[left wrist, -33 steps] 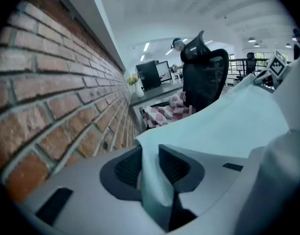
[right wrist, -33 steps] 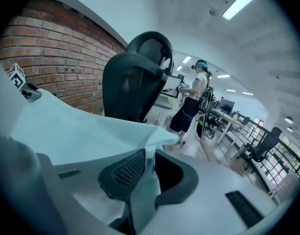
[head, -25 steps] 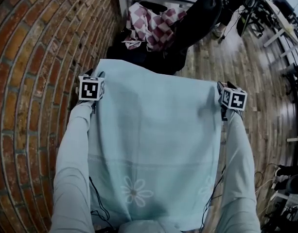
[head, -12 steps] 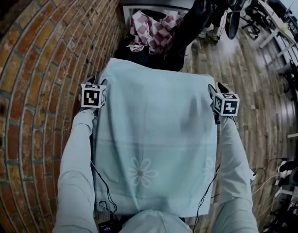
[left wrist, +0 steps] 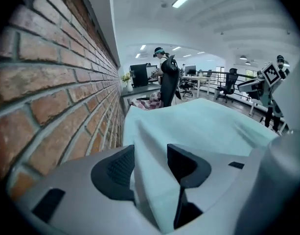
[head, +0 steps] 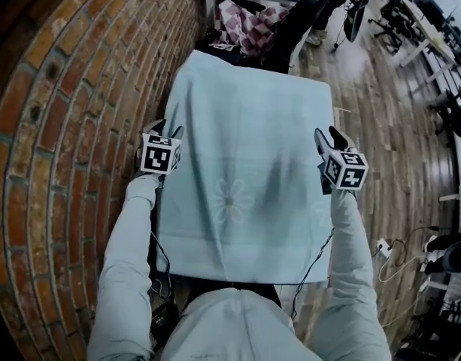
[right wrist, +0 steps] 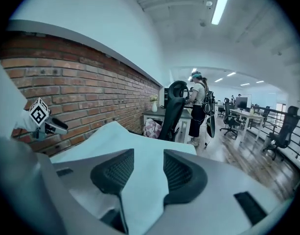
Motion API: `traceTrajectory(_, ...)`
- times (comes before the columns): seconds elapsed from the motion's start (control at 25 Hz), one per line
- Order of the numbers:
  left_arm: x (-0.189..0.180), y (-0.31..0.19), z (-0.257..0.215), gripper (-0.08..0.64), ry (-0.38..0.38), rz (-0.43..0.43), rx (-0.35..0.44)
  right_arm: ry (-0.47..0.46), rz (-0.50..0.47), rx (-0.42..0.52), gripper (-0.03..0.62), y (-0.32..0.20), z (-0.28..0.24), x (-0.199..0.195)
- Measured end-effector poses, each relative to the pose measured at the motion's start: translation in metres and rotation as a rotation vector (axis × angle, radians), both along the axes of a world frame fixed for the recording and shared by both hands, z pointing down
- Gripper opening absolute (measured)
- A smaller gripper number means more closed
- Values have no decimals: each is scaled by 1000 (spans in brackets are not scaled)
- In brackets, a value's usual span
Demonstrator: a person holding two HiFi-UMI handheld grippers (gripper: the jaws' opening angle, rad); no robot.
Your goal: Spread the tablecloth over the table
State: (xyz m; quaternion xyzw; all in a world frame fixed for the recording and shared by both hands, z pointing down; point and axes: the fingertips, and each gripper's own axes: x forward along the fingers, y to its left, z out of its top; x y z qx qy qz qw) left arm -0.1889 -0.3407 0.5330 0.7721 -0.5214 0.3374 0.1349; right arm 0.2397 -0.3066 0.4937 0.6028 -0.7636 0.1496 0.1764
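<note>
A pale blue tablecloth (head: 245,164) with a white flower print lies spread out in front of me, and whatever is under it is hidden. My left gripper (head: 165,128) is shut on the cloth's left edge next to the brick wall. A fold of cloth (left wrist: 203,121) runs between the pads of that left gripper (left wrist: 150,163). At the cloth's right edge, my right gripper (head: 327,135) is likewise shut. In the right gripper view the cloth (right wrist: 110,136) passes between the pads of the right gripper (right wrist: 149,168).
A brick wall (head: 65,89) runs close along the left. Beyond the cloth's far edge a red-checked fabric (head: 249,25) lies by a dark chair (right wrist: 175,106). A person (right wrist: 197,104) stands at a desk further back. Wooden floor (head: 380,126) with cables lies to the right.
The cloth has travelled forward, away from me, and its flower print now sits mid-cloth. Both grippers stayed clamped on the side edges and now sit nearer the cloth's near end.
</note>
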Motion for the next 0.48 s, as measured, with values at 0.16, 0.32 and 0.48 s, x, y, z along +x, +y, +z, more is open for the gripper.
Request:
traceTrajectory(0.16, -9, 67, 15, 218, 25, -14, -38, -54, -24, -7, 181, 67, 7, -38)
traceTrajectory(0.32, -19, 131, 42, 218, 95, -80, -99, -56, -76, -41, 178, 131, 27, -84)
traceTrajectory(0.48, -29, 188, 73, 218, 109, -138, -166, -43, -131, -43, 175, 179, 33, -121)
